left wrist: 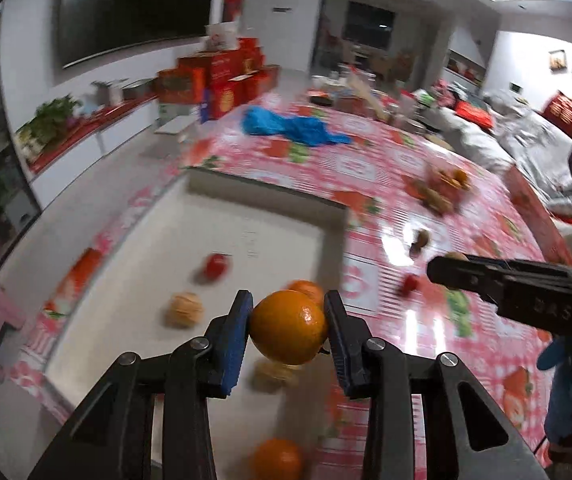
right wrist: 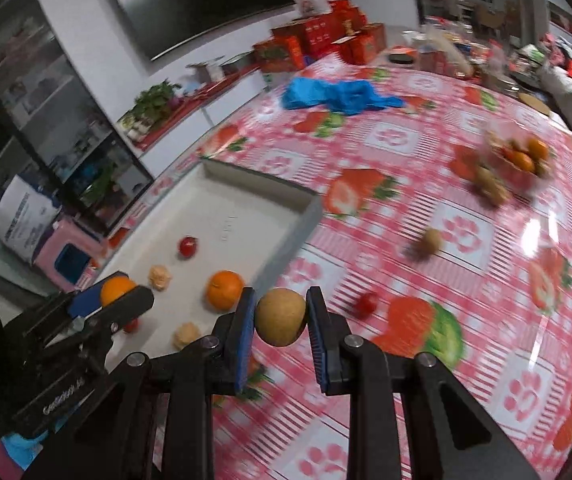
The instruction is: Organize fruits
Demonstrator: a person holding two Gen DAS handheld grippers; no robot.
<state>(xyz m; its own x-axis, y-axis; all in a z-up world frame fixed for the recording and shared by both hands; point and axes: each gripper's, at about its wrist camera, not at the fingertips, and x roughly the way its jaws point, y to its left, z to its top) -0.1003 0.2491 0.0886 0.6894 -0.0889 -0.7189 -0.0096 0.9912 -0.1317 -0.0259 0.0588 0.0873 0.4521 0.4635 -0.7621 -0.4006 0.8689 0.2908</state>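
My left gripper (left wrist: 288, 318) is shut on an orange (left wrist: 286, 332), held in the air over the near right part of a white tray (left wrist: 221, 216). In the tray lie a small red fruit (left wrist: 217, 266), a peeled pale fruit (left wrist: 183, 309) and another orange (left wrist: 308, 289). My right gripper (right wrist: 281, 310) is shut on a round brown fruit (right wrist: 280, 316) above the tablecloth, just right of the tray (right wrist: 237, 208). The left gripper (right wrist: 121, 294) with its orange (right wrist: 115, 289) shows at the left of the right wrist view.
On the pink strawberry-print tablecloth (right wrist: 466, 240) lie a brown fruit (right wrist: 430, 242), a small red fruit (right wrist: 367, 303) and a bowl of mixed fruit (right wrist: 520, 160). A blue plastic bag (right wrist: 338, 94) lies farther back. Red boxes (right wrist: 318, 40) and clutter stand at the far end.
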